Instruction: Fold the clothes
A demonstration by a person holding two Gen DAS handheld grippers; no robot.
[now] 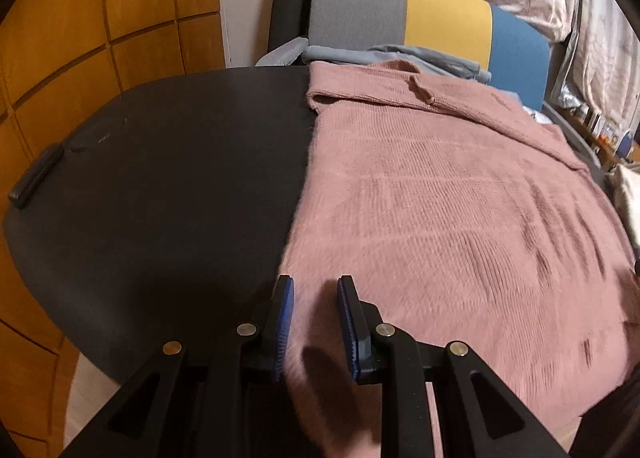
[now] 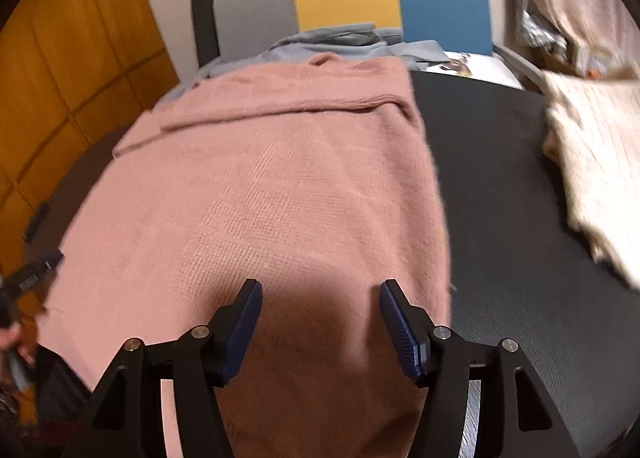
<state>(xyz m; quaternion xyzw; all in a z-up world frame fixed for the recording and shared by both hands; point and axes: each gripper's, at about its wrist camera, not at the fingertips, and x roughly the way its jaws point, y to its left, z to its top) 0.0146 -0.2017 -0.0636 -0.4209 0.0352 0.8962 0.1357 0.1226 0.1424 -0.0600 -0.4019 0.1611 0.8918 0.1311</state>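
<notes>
Now I bring both spread tongs, left (image 1: 314, 286) and right (image 2: 320, 290), onto the sweater (image 1: 440, 197) hem, pinching evenly.

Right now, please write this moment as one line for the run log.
left gripper: open, over near left edge of pink sweater | right gripper: open, over its near hem | sweater: flat on black table

The sweater (image 1: 440, 197) was dusty pink, the table (image 1: 180, 177) black, the chair back (image 2: 352, 1) grey, yellow and blue.
</notes>
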